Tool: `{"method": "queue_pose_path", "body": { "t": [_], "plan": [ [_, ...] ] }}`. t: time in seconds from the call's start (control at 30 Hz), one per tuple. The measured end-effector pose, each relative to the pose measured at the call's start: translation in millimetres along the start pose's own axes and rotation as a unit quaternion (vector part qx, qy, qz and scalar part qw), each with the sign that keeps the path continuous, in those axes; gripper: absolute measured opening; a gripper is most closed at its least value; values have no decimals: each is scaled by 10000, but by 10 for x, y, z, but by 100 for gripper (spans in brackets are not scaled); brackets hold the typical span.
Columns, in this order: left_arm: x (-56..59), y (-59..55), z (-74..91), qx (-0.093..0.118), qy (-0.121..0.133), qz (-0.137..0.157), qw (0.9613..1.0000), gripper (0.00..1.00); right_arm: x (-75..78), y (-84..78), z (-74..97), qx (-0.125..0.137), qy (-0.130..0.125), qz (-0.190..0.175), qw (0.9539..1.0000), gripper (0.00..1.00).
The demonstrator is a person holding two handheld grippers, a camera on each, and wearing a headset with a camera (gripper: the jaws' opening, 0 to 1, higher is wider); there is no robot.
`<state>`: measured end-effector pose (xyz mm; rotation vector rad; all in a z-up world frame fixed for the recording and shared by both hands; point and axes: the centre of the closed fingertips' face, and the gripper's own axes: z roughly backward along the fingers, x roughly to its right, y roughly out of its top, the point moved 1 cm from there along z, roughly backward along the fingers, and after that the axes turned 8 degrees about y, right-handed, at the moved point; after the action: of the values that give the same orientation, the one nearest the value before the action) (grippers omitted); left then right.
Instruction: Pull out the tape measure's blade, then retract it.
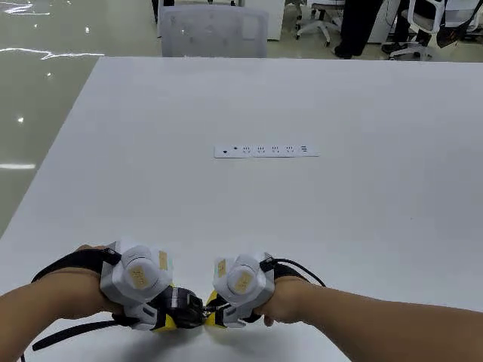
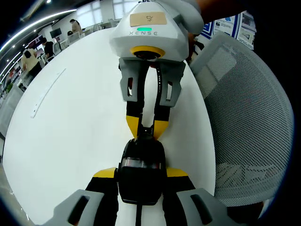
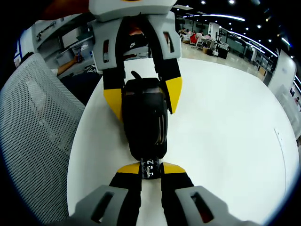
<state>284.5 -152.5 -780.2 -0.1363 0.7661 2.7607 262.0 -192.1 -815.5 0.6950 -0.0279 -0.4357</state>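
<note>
The left tongs (image 2: 141, 173), grey with yellow tips, are closed tight on the black plastic tape measure (image 2: 141, 162), one tip against each flat side of its case. The right tongs (image 3: 146, 168), of the same make, face them head-on and are pressed together on the end of the tape measure's yellow metal blade (image 3: 149, 166). Only a short stretch of the blade is out of the case, printed with black marks and a "2". The tips of the two tongs stand just apart, with the case mouth between them.

In the head view the two sets of tongs meet at the near edge of the broad white tabletop (image 1: 302, 98), with the tape measure between them. Whether the case rests on the surface or hangs just above it I cannot tell. The person's left hand (image 1: 72, 290) and right hand (image 1: 290, 298) grip the tongs from outside, and black straps and a black cable trail from the left one.

Well away, toward the middle of the tabletop, lies a long white power strip (image 1: 266, 151). A grey mesh office chair (image 2: 249, 117) stands beside the near edge, and a pale grey chair back (image 1: 213, 32) stands at the far edge.
</note>
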Motion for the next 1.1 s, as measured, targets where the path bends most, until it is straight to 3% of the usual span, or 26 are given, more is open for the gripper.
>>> {"method": "queue_pose_path", "body": {
  "t": [1.1],
  "plan": [
    [-5, 6, -8, 5, 40, 70, 10000, 32, 8, -226, 176, -105, -50, -152, 9998, 13]
  ]
}}
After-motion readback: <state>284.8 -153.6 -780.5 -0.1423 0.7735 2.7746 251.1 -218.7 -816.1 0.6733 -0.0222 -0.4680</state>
